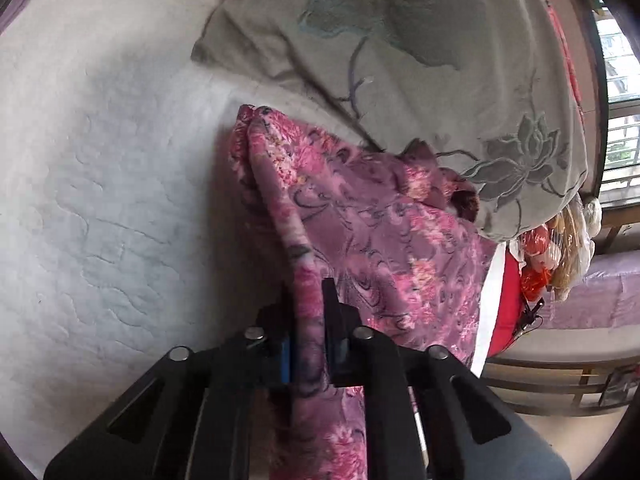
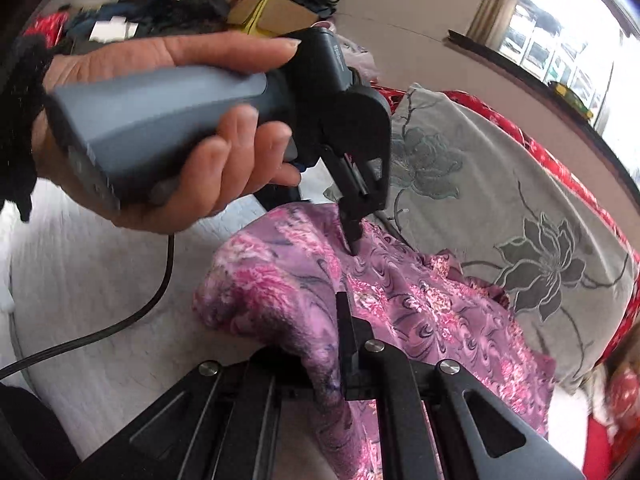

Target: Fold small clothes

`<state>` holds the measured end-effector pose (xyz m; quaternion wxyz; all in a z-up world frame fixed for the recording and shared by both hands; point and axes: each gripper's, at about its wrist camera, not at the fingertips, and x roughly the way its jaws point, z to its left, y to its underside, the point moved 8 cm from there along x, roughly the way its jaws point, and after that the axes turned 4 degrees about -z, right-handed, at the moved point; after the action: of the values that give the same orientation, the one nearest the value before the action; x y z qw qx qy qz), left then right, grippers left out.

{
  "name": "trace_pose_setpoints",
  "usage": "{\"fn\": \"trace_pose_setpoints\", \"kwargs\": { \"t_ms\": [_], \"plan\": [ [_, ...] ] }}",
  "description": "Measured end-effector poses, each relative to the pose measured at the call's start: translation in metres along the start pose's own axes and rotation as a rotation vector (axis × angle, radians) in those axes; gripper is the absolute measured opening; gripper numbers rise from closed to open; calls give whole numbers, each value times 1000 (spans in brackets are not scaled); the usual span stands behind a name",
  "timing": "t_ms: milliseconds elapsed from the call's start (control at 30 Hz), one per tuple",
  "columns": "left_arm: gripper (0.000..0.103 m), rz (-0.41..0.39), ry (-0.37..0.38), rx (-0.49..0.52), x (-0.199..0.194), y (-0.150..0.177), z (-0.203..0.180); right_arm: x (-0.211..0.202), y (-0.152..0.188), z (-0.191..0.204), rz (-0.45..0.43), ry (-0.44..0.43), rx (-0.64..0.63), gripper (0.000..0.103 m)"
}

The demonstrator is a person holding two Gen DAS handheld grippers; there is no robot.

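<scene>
A small pink and purple flowered garment point(image 1: 360, 216) lies bunched on a white quilted bed cover point(image 1: 100, 160). My left gripper point(image 1: 308, 292) is shut on a fold of the garment, cloth pinched between its black fingers. In the right wrist view the garment point(image 2: 420, 300) is held up off the cover. My right gripper point(image 2: 332, 308) is shut on its near edge, the left finger hidden under cloth. The left gripper point(image 2: 354, 246) shows there too, held by a hand point(image 2: 180, 120), its tips pinched on the cloth farther back.
A grey pillow with embroidered flowers point(image 1: 420, 60) lies against the garment's far side; it also shows in the right wrist view point(image 2: 500, 220). A red bedspread edge point(image 2: 560, 168), a window point(image 2: 580, 40) and a black cable point(image 2: 120, 320) are nearby. A plastic bag point(image 1: 552, 248) sits by a bench.
</scene>
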<state>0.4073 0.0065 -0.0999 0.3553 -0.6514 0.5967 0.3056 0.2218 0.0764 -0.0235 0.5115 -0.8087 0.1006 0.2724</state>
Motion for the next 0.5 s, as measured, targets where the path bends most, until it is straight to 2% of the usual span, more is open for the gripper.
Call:
{"fn": "trace_pose_setpoints", "kwargs": {
  "t_ms": [100,267,500],
  "plan": [
    [9,-37,32,3,-15,-3,-22,-9,-2,-14,-23,-9,77,5],
    [9,-78,27,75,-27,-2,-68,-31,-1,-55,-54,-20,270,5],
    [9,-82,16,148,-14,10,-132,-58,27,-121,-66,-37,568,5]
  ]
}}
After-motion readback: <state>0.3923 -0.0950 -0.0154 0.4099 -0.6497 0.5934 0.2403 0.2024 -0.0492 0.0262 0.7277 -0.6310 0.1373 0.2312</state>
